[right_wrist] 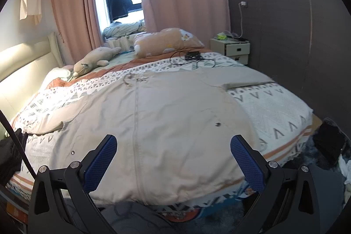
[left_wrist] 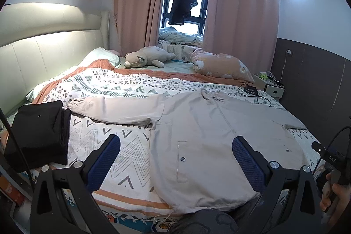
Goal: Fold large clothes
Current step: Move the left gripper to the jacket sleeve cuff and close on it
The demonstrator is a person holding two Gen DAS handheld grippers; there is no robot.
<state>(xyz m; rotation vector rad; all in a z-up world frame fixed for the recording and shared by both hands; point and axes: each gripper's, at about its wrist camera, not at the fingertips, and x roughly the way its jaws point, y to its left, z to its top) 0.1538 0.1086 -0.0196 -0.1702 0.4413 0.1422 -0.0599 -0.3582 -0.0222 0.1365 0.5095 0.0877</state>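
A large beige zip-front jacket (left_wrist: 197, 137) lies spread flat on the patterned quilt-covered bed (left_wrist: 122, 84), its hem at the near edge. Its right sleeve runs out of frame. The left claw (left_wrist: 175, 157) and right claw (right_wrist: 173, 155) both hang wide apart, empty. Folded black clothes (left_wrist: 37, 131) sit at the bed's left edge, partly cut off.

On the bed (left_wrist: 92, 146) lay one beige jacket (left_wrist: 197, 135) with two sleeves spread out and two metal snaps showing on its front. One folded black garment (left_wrist: 39, 131) sat at the bed's left side. There was one plush toy (left_wrist: 147, 57), one orange pillow (left_wrist: 221, 66) and one white pillow (left_wrist: 103, 55). Two pink curtains (left_wrist: 136, 3) framed one window. One nightstand (right_wrist: 230, 48) stood by the wall. Two grippers, left (left_wrist: 175, 146) and right (right_wrist: 173, 145), each had two blue-padded fingers spread apart.
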